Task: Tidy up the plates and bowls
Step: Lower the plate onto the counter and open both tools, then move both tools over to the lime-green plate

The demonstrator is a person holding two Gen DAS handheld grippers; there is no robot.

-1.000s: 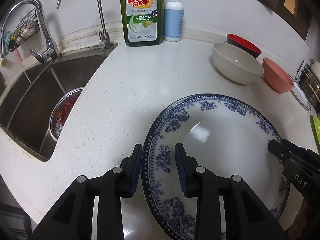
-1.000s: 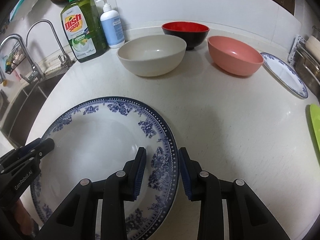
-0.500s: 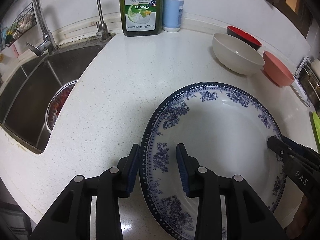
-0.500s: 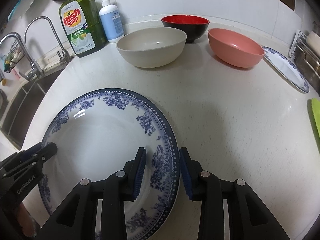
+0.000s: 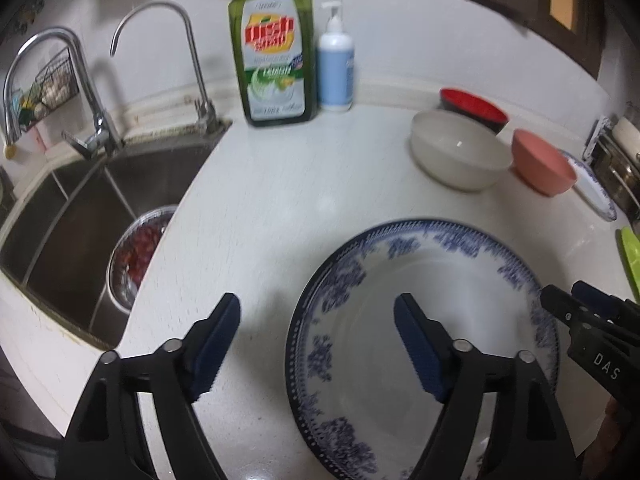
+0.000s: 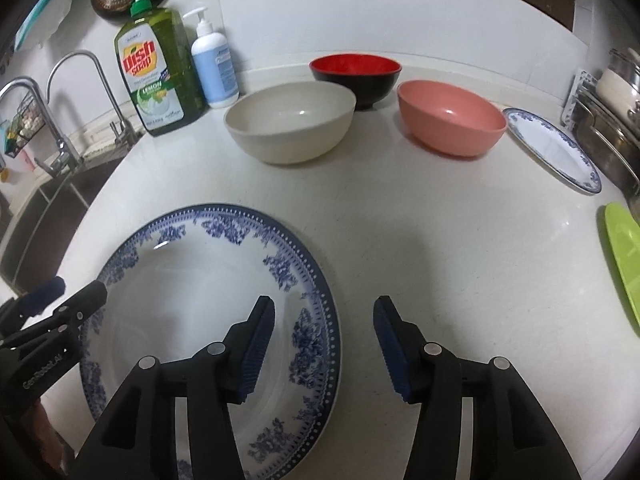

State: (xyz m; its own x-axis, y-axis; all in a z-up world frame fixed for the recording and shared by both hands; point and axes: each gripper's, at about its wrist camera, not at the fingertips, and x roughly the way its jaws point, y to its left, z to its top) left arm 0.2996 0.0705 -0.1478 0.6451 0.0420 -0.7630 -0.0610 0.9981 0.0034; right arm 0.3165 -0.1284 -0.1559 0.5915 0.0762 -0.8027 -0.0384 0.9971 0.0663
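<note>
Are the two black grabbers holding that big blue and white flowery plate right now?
No. Both sets of jaws are opening around opposite rims of the big blue-and-white floral plate, which lies on the counter; neither the left gripper nor the right gripper grips it.

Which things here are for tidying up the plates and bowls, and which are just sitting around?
For the job: big blue-patterned plate, small blue-rimmed plate, cream bowl, red-and-black bowl, pink bowl.

Just sitting around: dish soap bottle, pump bottle, taps, sink, green thing at the counter edge.
</note>
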